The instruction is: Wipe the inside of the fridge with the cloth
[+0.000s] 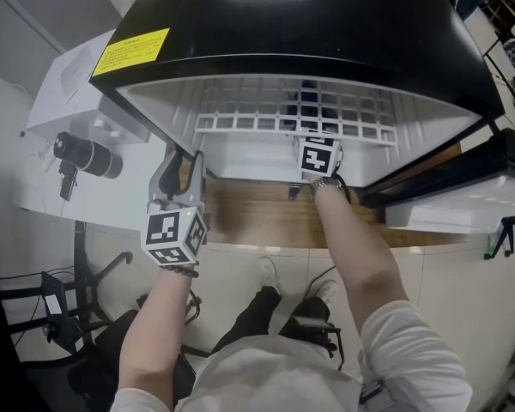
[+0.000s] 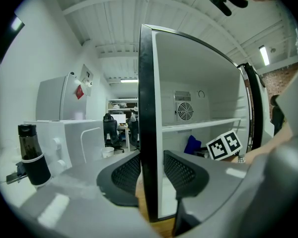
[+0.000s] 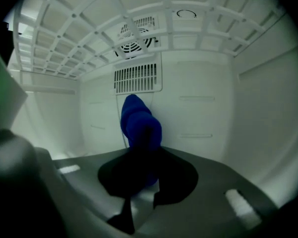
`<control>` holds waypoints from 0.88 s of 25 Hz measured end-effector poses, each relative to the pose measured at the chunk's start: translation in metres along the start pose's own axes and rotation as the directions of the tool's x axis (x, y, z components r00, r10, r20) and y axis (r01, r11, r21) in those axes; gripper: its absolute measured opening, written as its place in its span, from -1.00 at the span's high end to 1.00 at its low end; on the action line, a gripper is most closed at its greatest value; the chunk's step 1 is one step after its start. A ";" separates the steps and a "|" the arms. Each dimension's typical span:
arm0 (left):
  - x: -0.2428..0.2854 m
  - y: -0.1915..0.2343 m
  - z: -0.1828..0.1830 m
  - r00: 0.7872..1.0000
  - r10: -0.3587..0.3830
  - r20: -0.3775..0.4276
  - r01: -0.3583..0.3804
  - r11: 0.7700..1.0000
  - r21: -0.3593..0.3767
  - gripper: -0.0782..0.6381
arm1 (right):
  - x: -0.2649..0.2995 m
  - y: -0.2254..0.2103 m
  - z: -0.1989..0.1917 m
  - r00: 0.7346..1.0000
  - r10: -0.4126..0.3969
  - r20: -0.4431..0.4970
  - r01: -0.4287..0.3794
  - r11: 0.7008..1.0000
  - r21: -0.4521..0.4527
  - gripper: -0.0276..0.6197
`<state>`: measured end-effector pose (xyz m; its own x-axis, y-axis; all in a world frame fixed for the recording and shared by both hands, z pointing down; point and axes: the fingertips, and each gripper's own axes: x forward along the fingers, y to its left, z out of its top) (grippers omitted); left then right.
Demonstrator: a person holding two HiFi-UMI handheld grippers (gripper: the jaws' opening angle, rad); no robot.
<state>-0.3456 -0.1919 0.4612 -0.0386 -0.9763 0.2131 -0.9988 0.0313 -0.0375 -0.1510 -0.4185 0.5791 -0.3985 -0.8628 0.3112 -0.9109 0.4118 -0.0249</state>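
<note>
1. A small black-cased fridge (image 1: 326,24) with a white plastic interior stands open on a wooden table top (image 1: 257,217). Its door (image 1: 451,209) is swung out to the right.
2. The left gripper (image 2: 152,170) sits at the fridge's left front corner. Its two jaws straddle the black-trimmed front edge of the left side wall (image 2: 146,93), one pad outside and one inside, closed against that edge.
3. The right gripper (image 3: 143,155) reaches into the lower compartment, beneath the white wire shelf (image 1: 326,110). Only its marker cube shows in the head view, at the shelf's front rail.
4. Its jaws are clamped on a bunched, dark blue cloth (image 3: 139,120), which stands up out of the pads and points at the back wall.
5. The blue cloth lies just below the slotted vent grille (image 3: 138,78) and close to the back wall. Whether it touches the wall cannot be told.
6. Bare white wall lies open on both sides of the cloth. The right wall is well apart and the left corner is nearer.
7. The shelf bars run close overhead, and the gripper's own body hides the fridge floor.
</note>
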 end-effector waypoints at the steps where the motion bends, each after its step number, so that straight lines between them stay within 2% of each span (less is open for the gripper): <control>1: 0.000 0.000 0.000 1.000 0.000 -0.001 0.000 1.000 0.001 0.40 | -0.001 -0.003 0.000 1.000 -0.005 0.000 0.005 1.000 0.002 0.73; 22: 0.001 0.001 -0.001 1.000 0.014 -0.010 -0.014 1.000 0.019 0.40 | -0.020 -0.064 -0.006 0.990 -0.136 -0.022 0.137 0.990 0.031 0.73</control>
<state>-0.3466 -0.1923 0.4622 -0.0527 -0.9735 0.2226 -0.9974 0.0405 -0.0594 -0.0840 -0.4261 0.5798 -0.2686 -0.9041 0.3322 -0.9597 0.2809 -0.0115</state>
